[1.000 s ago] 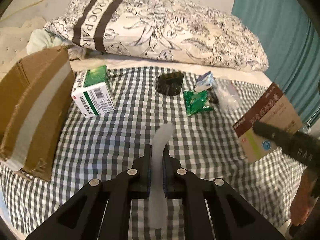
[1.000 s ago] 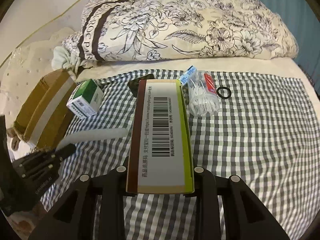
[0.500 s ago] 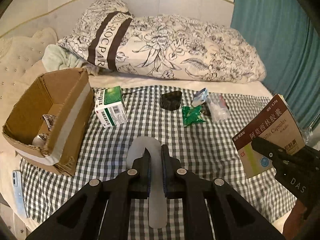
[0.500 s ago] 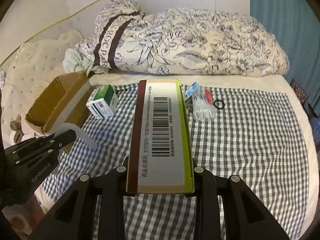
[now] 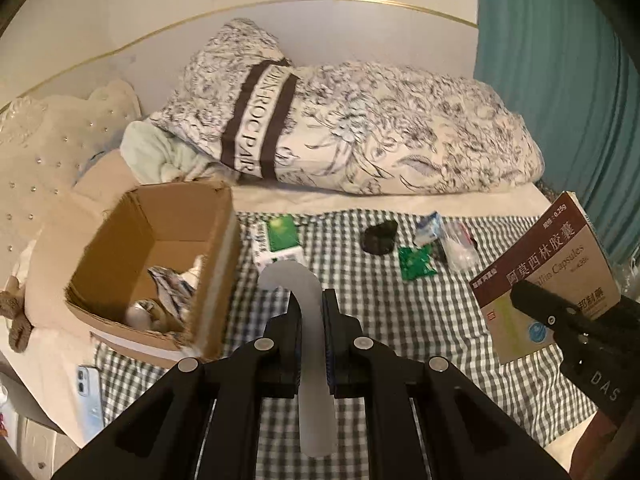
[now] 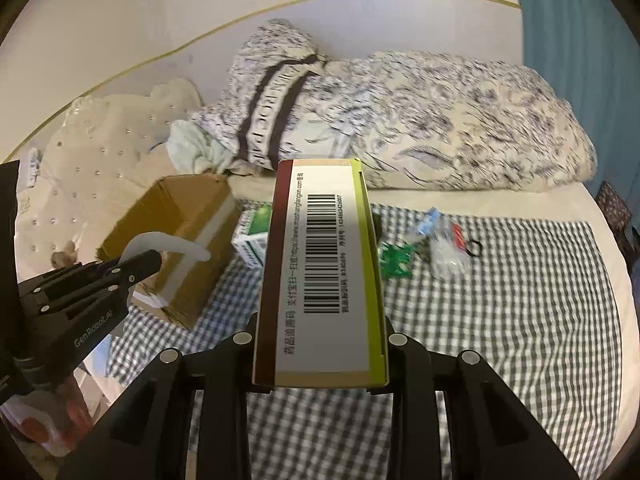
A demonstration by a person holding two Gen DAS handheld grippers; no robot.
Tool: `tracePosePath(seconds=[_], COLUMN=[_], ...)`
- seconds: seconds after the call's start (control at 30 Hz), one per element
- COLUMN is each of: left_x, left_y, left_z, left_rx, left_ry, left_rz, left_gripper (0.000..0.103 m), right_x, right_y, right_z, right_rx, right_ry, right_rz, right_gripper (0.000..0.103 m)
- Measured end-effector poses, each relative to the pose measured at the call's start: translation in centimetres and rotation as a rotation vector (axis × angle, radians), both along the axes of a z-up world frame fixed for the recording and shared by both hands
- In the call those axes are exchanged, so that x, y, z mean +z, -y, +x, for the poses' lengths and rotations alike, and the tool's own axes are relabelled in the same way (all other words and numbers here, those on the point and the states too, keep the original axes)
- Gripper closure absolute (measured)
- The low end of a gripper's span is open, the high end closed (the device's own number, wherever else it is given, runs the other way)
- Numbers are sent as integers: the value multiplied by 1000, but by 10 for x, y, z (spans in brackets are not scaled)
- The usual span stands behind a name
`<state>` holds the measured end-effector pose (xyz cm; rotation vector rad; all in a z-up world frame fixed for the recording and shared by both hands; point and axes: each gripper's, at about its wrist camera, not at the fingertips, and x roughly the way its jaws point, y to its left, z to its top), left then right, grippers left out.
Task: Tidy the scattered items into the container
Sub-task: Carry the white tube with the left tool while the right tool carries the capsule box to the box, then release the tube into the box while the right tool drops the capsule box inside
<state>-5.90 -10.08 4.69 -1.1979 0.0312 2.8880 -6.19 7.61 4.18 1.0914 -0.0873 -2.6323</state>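
left gripper (image 5: 310, 316) sits at the bottom centre of its own view, jaws closed tight on a pale, translucent flexible strip (image 5: 308, 320) whose top end curls over to the left – the curl points toward the open cardboard box (image 5: 218, 264) at middle left. inside the box some crumpled items lie at the bottom, too blurred to name. in the right wrist view the same gripper shows at lower left, the strip arching in front of the box's taped side.

right gripper (image 6: 320, 340) is clamped on a long medicine carton (image 6: 322, 276) with a barcode face up, the 2 fingers pressing its long sides. it rises through the centre of that view and hides part of the checked cloth (image 6: 500, 320) behind it. in the left wrist view the carton shows at the right edge, its maroon face with printed characters held up above the cloth.

scattered on the cloth, across the middle of the frame: a green and white box (image 5: 280, 246) just beside the cardboard box, a dark lump (image 5: 380, 236), a green sachet (image 5: 416, 262), a small blue and white packet (image 5: 428, 228), a clear plastic packet (image 5: 460, 246) and a black ring (image 6: 474, 249). behind them lies a floral duvet (image 5: 380, 136) – a phone (image 5: 90, 398) rests at lower left.
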Motion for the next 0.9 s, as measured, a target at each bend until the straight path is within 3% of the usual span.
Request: tracePosePath(seconds=[0.5, 0.9], left_x=[16, -24], left_y=[129, 193], left_z=[-31, -76], left_rx=[173, 213], left_ry=[-25, 20], left_rz=[6, 17], left_gripper=[94, 94], right_x=[13, -21], right_y=[141, 244], right_z=[-55, -119], right_rx=[238, 334], right_ry=[-14, 59], right_rz=[-51, -76], right_gripper=[74, 75])
